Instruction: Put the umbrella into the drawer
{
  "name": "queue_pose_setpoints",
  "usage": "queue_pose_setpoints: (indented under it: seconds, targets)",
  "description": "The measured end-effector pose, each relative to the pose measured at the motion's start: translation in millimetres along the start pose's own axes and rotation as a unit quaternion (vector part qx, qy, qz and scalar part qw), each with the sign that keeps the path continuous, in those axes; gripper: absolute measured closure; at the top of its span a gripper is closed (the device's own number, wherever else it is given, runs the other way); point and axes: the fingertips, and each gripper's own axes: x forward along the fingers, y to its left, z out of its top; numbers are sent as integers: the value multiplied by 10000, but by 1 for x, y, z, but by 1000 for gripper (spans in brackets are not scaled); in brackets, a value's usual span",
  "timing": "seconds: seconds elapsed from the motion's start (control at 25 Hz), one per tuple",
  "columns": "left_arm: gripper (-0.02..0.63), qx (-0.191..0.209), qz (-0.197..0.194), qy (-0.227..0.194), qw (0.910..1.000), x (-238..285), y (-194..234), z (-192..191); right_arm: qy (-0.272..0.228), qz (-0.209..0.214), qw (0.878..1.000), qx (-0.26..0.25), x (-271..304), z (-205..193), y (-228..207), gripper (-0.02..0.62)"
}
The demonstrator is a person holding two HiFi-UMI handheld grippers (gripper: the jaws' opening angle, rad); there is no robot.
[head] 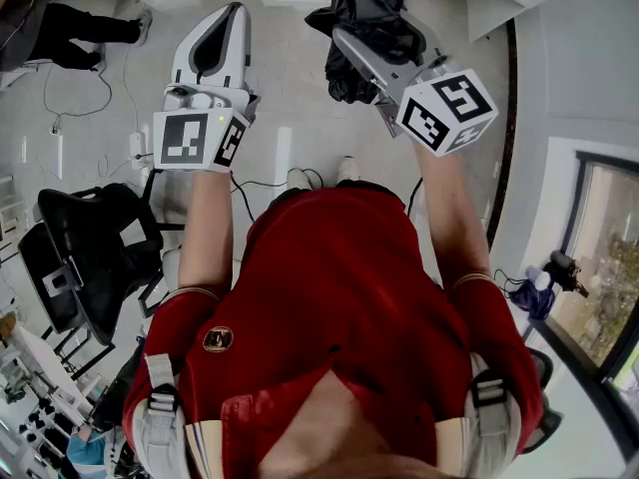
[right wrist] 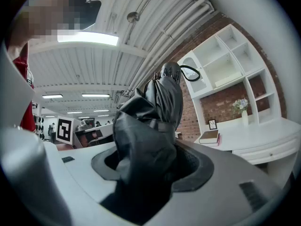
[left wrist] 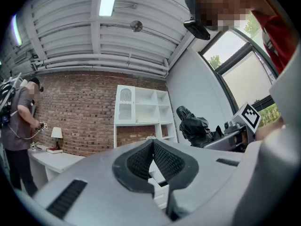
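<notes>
The umbrella (head: 371, 8) is black and folded, with its strap wound round it. My right gripper (head: 351, 46) is shut on it and holds it up in front of me; in the right gripper view the umbrella (right wrist: 155, 121) fills the space between the jaws of the right gripper (right wrist: 150, 152) and sticks out past them. My left gripper (head: 230, 18) is beside it on the left, shut with nothing in it. In the left gripper view the pads of the left gripper (left wrist: 153, 142) meet, and the umbrella (left wrist: 194, 126) shows at the right. A white desk with a drawer (right wrist: 270, 149) stands ahead.
A white shelf unit (left wrist: 141, 109) stands against a brick wall (left wrist: 80, 107). Books (right wrist: 209, 136) and a vase (right wrist: 243, 117) rest on the desk top. A person (left wrist: 16, 126) stands at a side table with a lamp (left wrist: 56, 133). A black chair (head: 90, 257) and cables lie on the floor to my left.
</notes>
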Motion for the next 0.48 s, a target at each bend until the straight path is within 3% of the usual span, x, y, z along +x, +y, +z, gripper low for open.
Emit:
queue_pose_setpoints:
  seconds: [0.32,0.48]
  targets:
    - [598,32,96,-13,9999,1,3,0,89,-34,9999,-43,-2,-5,-5,330]
    - [598,83,141,5,9999,18,-19,2,52,-35,10000,30,-28,-2,-32,330]
